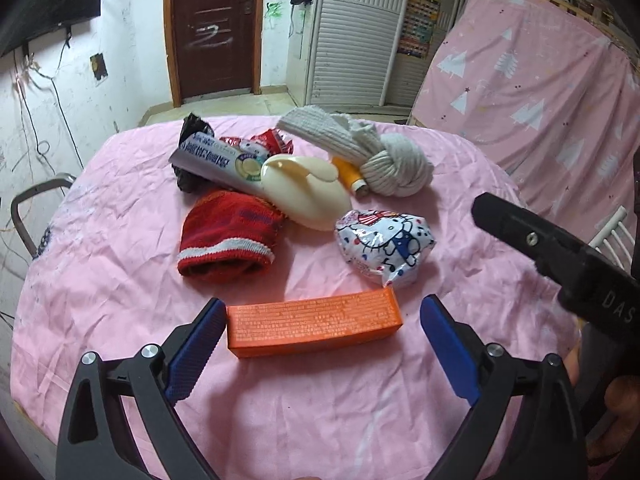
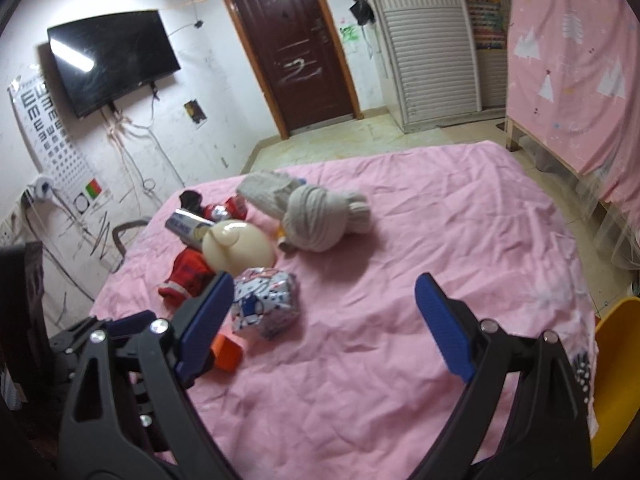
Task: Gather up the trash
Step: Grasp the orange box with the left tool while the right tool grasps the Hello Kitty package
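An orange carton lies on the pink-covered table, just ahead of my open left gripper and between its blue pads without touching. Behind it lie a Hello Kitty wrapper, a red knit hat, a cream plastic piece, a toothpaste box, red wrappers and a black bag. My right gripper is open and empty above the cloth; the Hello Kitty wrapper sits by its left pad, the orange carton partly hidden behind it.
Grey knotted socks and an orange thread spool lie at the back right of the pile. A metal chair back stands left of the table, a yellow chair at its right. A pink curtain hangs to the right.
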Tool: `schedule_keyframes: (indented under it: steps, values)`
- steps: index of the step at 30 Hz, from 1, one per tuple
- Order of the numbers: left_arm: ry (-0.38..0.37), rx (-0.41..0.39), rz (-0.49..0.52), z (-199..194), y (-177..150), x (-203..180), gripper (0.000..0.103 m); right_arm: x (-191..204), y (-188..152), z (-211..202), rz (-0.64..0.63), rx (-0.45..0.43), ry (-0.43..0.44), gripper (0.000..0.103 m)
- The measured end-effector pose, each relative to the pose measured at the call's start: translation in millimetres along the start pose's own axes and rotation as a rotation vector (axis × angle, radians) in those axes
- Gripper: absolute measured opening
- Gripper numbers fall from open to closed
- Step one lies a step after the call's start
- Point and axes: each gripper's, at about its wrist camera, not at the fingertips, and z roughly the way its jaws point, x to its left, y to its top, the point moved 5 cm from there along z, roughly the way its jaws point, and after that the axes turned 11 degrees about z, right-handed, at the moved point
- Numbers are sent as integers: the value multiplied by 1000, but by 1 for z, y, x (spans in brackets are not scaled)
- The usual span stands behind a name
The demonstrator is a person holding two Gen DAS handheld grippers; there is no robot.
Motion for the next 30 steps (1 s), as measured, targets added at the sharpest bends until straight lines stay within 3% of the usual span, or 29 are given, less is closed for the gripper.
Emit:
schedule_keyframes:
  steps: [8,16,23,25,29,30]
  values:
    - [0,27,-26,12,-4,5,88,18,-7,25,-43,61,11,88]
    - [-14,4,-1,16,-3,-1,88,32,-14,45,-81,104,10,88]
    - [-73,-59,25,6,-4,-7,63,38,-18,58,-99,140,2,88]
    - [-90,-71,23,2,-4,-4,60,39,-19,62,-93,157,8,83]
    - [-111,-71,15,3,-4,-2,59,40,-23,70,-85,189,25,46]
    - [-116,-70,13,3,-4,-1,59,41,-23,70,-89,191,30,44]
